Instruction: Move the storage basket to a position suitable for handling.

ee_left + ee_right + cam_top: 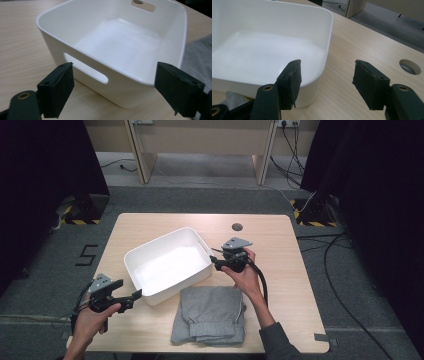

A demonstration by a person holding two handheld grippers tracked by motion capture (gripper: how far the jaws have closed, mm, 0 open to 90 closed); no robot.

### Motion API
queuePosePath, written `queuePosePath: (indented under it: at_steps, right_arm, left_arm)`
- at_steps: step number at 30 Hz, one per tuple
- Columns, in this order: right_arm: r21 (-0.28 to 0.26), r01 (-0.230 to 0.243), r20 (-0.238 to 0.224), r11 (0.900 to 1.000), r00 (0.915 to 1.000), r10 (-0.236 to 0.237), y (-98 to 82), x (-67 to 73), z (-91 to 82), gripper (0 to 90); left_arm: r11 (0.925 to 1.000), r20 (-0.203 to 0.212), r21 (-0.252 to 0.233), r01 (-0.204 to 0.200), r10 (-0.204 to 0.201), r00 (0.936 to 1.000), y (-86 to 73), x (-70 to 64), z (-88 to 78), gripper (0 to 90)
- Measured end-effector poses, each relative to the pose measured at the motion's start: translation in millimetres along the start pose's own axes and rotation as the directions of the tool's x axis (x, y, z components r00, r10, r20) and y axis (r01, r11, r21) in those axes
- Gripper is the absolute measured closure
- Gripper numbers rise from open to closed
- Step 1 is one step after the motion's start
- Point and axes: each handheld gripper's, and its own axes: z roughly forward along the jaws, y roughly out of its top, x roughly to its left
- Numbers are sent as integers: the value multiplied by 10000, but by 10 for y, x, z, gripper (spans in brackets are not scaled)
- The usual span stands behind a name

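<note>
Empty white plastic bin [167, 262] in the middle of the wooden table [280, 245], turned a bit slantwise. Looks light, stiff and smooth, so likely slippery on the flat sides. Best taken by the thin rim or by the long handle hole [86, 72] in the end wall. Same kind of hole on the far end wall too [143, 5].

Folded grey sweatpants [210, 314] just beside the bin, on the near side. Soft and floppy, sure to sag when lifted. Best pinched through a thick fold near an edge.

Left gripper [137, 294] near the bin's near-left corner, close but not touching. Jaws spread wide, nothing between them, pointed at the wall with the handle hole.

Right gripper [214, 258] right at the bin's right corner, up by the rim. Jaws partway apart, holding nothing. One jaw over the inside of the bin, the other over bare table, rim in between but not pinched. Round hole in the table [410, 66] off to the side.
</note>
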Motion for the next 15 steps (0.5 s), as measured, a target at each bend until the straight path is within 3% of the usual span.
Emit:
queuePosePath:
  at_steps: [1, 4, 5, 12, 14, 15]
  right_arm:
    - [-19, 36, -64, 10000, 10000, -36, 15, 11, 32, 417]
    - [297, 306, -34, 9991, 9995, -306, 63, 60, 155, 436]
    - [378, 349, -46, 9987, 9994, -347, 73, 64, 186, 444]
    - [780, 684, 285, 9946, 9971, -709, 51, 29, 345, 530]
    - [653, 480, 165, 9967, 9987, -492, 36, -3, 359, 545]
    - [592, 316, 128, 9977, 9994, -324, 34, -29, 359, 555]
  left_arm:
    - [9999, -257, -62, -111, 109, 9996, 8, 4, 4, 147]
    - [10000, -191, -59, -50, 49, 9998, 24, 1, 15, 147]
    - [9997, -352, 45, -244, 245, 9991, 26, -16, 40, 147]
    - [9995, -349, 108, -284, 288, 9990, 17, -35, 127, 159]
    - [9995, -371, 150, -296, 301, 9989, 21, -42, 146, 182]
    - [9995, -147, 238, -200, 204, 9997, 25, -43, 174, 214]
